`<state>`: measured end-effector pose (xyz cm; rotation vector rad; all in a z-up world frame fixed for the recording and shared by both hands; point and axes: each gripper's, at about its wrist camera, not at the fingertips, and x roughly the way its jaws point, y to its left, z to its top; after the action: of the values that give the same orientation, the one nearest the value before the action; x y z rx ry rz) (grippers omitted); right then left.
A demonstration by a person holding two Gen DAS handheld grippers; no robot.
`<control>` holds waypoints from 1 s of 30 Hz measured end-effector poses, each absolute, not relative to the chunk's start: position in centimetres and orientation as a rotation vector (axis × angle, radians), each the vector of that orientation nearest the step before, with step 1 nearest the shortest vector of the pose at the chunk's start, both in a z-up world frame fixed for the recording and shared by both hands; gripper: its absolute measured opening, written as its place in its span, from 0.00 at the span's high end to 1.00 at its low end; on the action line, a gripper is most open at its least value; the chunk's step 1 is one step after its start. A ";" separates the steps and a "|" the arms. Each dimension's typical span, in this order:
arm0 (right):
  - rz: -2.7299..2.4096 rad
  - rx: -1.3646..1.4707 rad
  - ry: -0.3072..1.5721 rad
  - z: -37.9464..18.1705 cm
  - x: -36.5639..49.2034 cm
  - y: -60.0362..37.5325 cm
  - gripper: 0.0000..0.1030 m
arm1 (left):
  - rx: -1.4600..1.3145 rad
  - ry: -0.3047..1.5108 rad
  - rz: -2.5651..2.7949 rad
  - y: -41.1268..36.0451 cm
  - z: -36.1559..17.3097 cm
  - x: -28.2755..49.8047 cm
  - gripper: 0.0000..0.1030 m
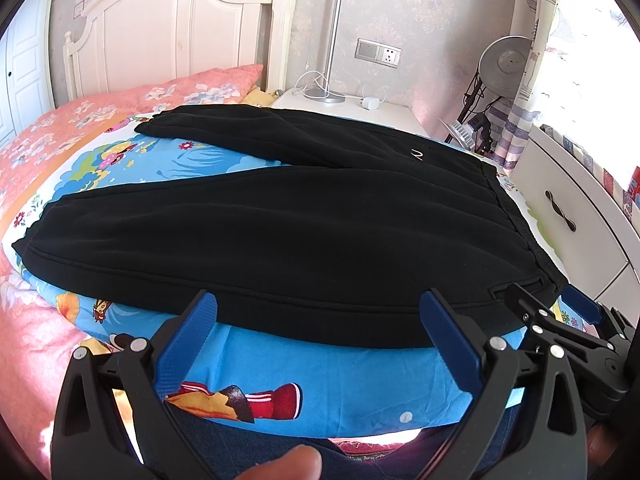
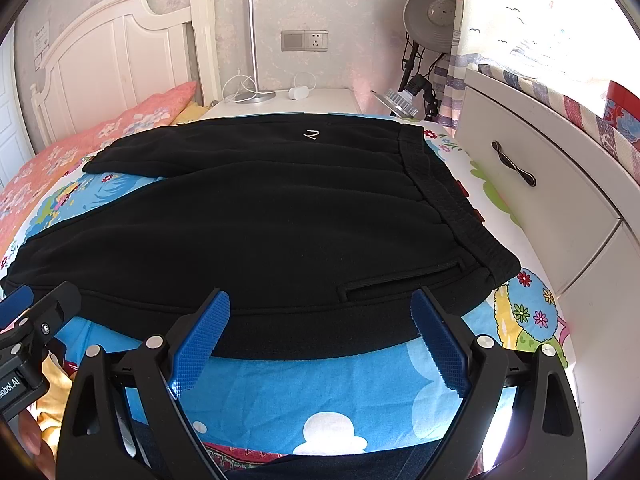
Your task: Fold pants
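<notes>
A cartoon-print bedsheet (image 1: 320,380) carries black sweatpants (image 1: 280,240) spread flat, waistband (image 2: 444,196) toward three o'clock, legs toward nine. At six o'clock, the left gripper (image 1: 318,322) and right gripper (image 2: 320,320) hover released over the near hem, grasping nothing.

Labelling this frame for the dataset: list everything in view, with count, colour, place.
pants: 1, black, spread flat on the bed, waistband to the right
blanket: 1, blue cartoon print, under the pants
pillow: 1, pink floral, by the headboard
headboard: 1, white, far left
nightstand: 1, white, beyond the bed
lamp: 1, silver, on the nightstand
charger: 1, white, on the nightstand
wall socket: 1, grey, above the nightstand
dresser: 1, white, right of the bed
curtain: 1, pale print, far right
left gripper: fingers open, at the pants' near edge
right gripper: fingers open, near the pocket
</notes>
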<state>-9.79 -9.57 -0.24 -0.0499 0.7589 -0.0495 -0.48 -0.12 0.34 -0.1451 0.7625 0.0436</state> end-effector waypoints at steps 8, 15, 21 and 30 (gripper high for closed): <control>-0.051 -0.051 0.759 -0.3 -9.8 -9.5 0.14 | -0.147 0.763 0.043 -0.1 0.3 -0.5 0.02; -0.051 -0.051 0.759 -0.3 -9.8 -9.5 0.14 | -0.148 0.764 0.042 -0.2 0.2 -0.6 0.02; -0.051 -0.051 0.759 -0.3 -9.8 -9.5 0.14 | -0.149 0.765 0.042 -0.3 0.2 -0.6 0.02; -0.051 -0.050 0.762 -0.6 -9.9 -9.5 0.14 | -0.150 0.766 0.041 -0.4 0.1 -0.7 0.02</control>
<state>-9.91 -9.48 -0.64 -0.0501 0.7621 -0.0510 -0.69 -0.36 0.10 -0.1498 0.7656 0.0409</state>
